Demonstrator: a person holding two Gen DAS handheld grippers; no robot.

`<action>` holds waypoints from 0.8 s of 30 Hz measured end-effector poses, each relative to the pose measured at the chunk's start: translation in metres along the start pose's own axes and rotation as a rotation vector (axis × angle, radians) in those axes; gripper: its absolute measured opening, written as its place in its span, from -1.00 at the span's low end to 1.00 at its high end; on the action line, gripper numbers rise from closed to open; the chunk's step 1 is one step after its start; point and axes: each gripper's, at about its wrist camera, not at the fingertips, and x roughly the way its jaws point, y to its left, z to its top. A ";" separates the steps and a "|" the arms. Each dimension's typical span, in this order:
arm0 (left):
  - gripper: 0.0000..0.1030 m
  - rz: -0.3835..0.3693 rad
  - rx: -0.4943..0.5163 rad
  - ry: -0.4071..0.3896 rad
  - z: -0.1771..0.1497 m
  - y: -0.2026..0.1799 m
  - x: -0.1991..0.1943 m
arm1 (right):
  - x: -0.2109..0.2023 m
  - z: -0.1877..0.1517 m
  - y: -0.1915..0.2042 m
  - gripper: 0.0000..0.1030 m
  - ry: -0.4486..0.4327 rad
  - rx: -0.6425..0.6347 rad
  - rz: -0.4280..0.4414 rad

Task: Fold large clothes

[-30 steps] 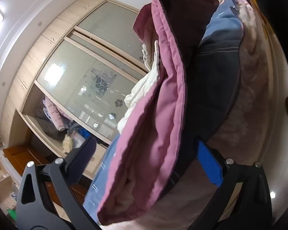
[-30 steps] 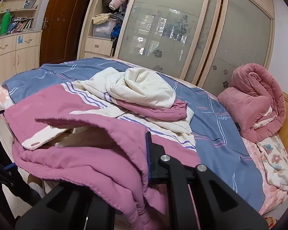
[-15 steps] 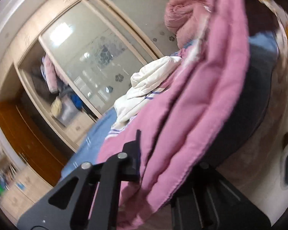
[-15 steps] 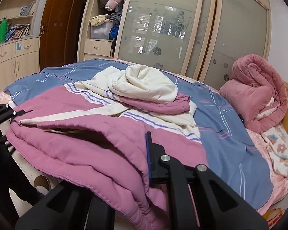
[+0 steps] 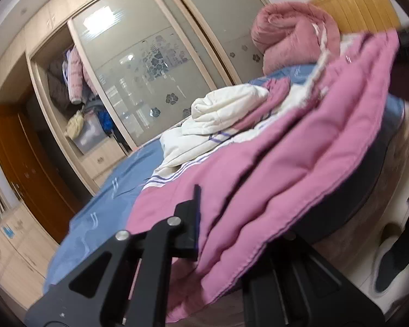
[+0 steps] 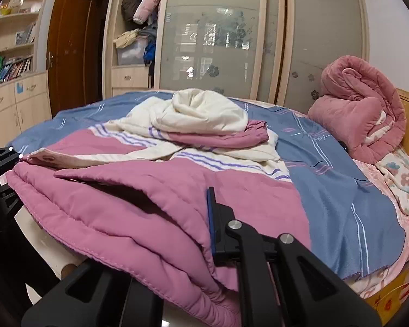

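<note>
Soft, bulky pink quilted padded coat (image 6: 155, 218), likely limp, pinched at its hem by left gripper (image 5: 218, 234) and right gripper (image 6: 204, 234) jaws.

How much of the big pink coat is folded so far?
Only a start. Done: the pink coat lies on the bed, its near hem doubled into thick layers. In hand: the left hand-held gripper and the right hand-held gripper each pinch that hem. Left: the cream top part is still heaped up with a sleeve across it, so nearly all the folding remains.
</note>
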 end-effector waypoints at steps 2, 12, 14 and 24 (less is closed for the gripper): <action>-0.88 -0.001 -0.029 -0.008 0.010 0.010 0.003 | -0.001 0.007 -0.001 -0.85 -0.016 0.002 -0.004; -0.88 0.136 0.005 -0.115 0.092 0.041 0.025 | 0.005 0.087 -0.014 -0.85 -0.138 -0.018 -0.058; -0.88 0.165 0.011 -0.129 0.114 0.053 0.038 | 0.013 0.111 -0.014 -0.85 -0.171 -0.056 -0.094; -0.88 0.213 0.038 -0.104 0.209 0.095 0.165 | 0.114 0.214 -0.043 -0.86 -0.194 -0.160 -0.242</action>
